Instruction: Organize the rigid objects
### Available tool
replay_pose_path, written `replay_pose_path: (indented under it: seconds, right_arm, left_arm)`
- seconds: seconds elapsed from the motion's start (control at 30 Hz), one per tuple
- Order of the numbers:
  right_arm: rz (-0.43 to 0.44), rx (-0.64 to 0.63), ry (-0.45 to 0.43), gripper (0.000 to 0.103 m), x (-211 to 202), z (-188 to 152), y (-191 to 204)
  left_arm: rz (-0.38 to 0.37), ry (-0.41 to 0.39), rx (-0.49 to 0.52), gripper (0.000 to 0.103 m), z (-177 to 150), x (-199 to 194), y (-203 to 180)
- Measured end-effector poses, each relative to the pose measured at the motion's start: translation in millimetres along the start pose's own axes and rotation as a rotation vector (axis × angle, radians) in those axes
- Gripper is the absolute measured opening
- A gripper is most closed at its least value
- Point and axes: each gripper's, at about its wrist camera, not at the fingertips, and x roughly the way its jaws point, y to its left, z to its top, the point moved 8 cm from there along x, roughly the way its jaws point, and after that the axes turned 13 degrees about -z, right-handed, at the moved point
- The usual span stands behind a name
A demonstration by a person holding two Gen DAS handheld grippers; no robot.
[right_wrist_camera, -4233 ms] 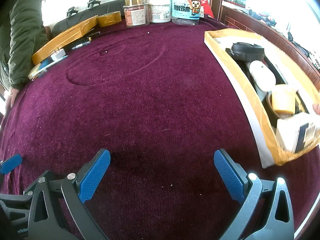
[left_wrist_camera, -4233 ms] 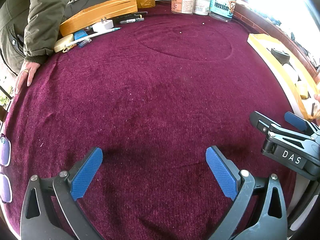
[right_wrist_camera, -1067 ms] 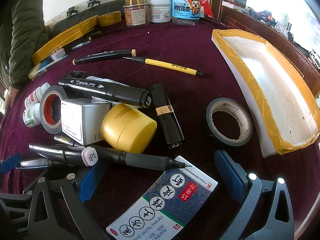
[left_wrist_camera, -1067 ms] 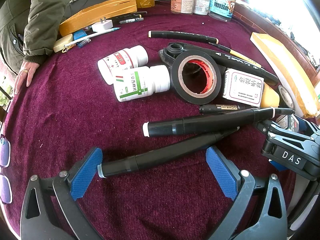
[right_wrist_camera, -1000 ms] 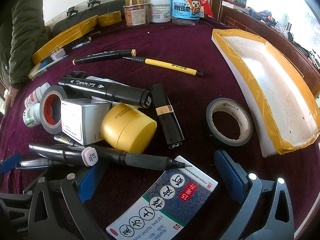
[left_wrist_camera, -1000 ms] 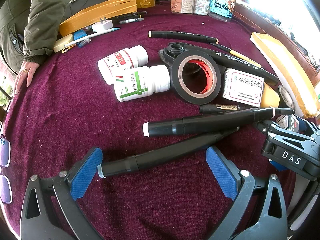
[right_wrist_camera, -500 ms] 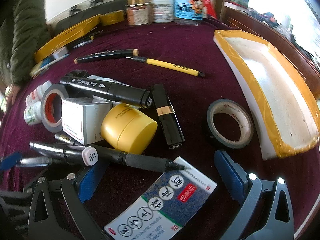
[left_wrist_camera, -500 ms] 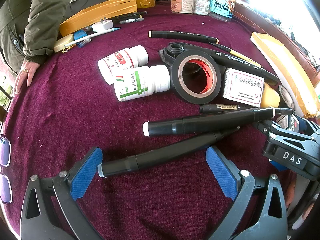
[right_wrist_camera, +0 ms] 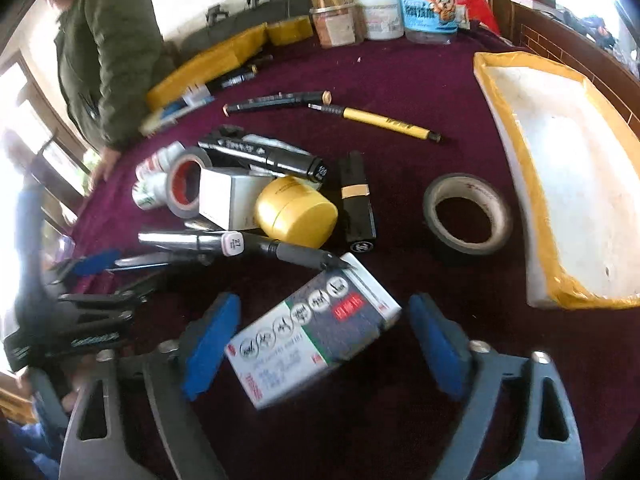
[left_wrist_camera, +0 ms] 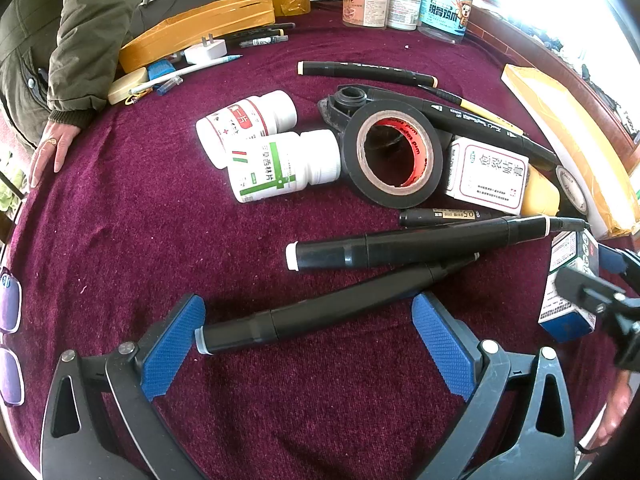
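Fingers (left_wrist_camera: 172, 344) of the left gripper (left_wrist_camera: 308, 340) are standing wide apart, low over a maroon-clothed counter (left_wrist_camera: 120, 216), with a black marker (left_wrist_camera: 332, 308) lying between them, its capped end just beside the left pad. Beyond it, a second black marker (left_wrist_camera: 420, 242) is lying crosswise, and a thin pen (left_wrist_camera: 444, 215) is resting just past that. Farther off, two white pill bottles (left_wrist_camera: 276, 160) are lying side by side, touching a black tape roll (left_wrist_camera: 394, 158) that is leaning against a white carton (left_wrist_camera: 486, 174).

On the right, the right gripper (right_wrist_camera: 320, 344) is also spread open, its blue pads (right_wrist_camera: 436, 340) flanking a blue-and-white medicine box (right_wrist_camera: 316, 332) without visibly touching it; this view is blurred. Past the box, a yellow jar (right_wrist_camera: 296, 212) is lying on its side against the carton, with a black lipstick tube (right_wrist_camera: 358, 200) just right of it. Another tape roll (right_wrist_camera: 466, 214) is lying flat, well apart from the pile, near a yellow-taped white tray (right_wrist_camera: 560, 184) along the right edge. At the far side, a yellow pencil (right_wrist_camera: 384, 122) and a black pen (right_wrist_camera: 276, 102) are lying nearly end to end. Jars (right_wrist_camera: 384, 4) are standing along the far edge, and a person in a green jacket (left_wrist_camera: 80, 20) is resting a hand (left_wrist_camera: 52, 148) on the cloth at far left.
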Motion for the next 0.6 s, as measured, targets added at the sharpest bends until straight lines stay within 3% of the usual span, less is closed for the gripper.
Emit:
replay_pose_path:
  seconds: [0.07,0.2,0.4,0.5,0.6]
  right_arm:
    - [0.003,-0.005,-0.020,0.059,-6,-3,-3]
    - [0.039,0.016,-0.024,0.059,-14,-8,-6]
    - [0.063,0.041,0.047,0.059,-12,-17,0]
    - [0.044,0.060,0.083,0.067,-1,-21,7]
    - [-0.032,0.009,0.064,0.064,1,-21,14]
  left_arm:
    - [0.000,0.001,0.000,0.103,0,0,0]
    - [0.000,0.002,0.000,0.103,0,0,0]
    - [0.001,0.003,0.000,0.103,0,0,0]
    - [0.002,0.005,0.000,0.103,0,0,0]
    - [0.000,0.006,0.001,0.103,0,0,0]
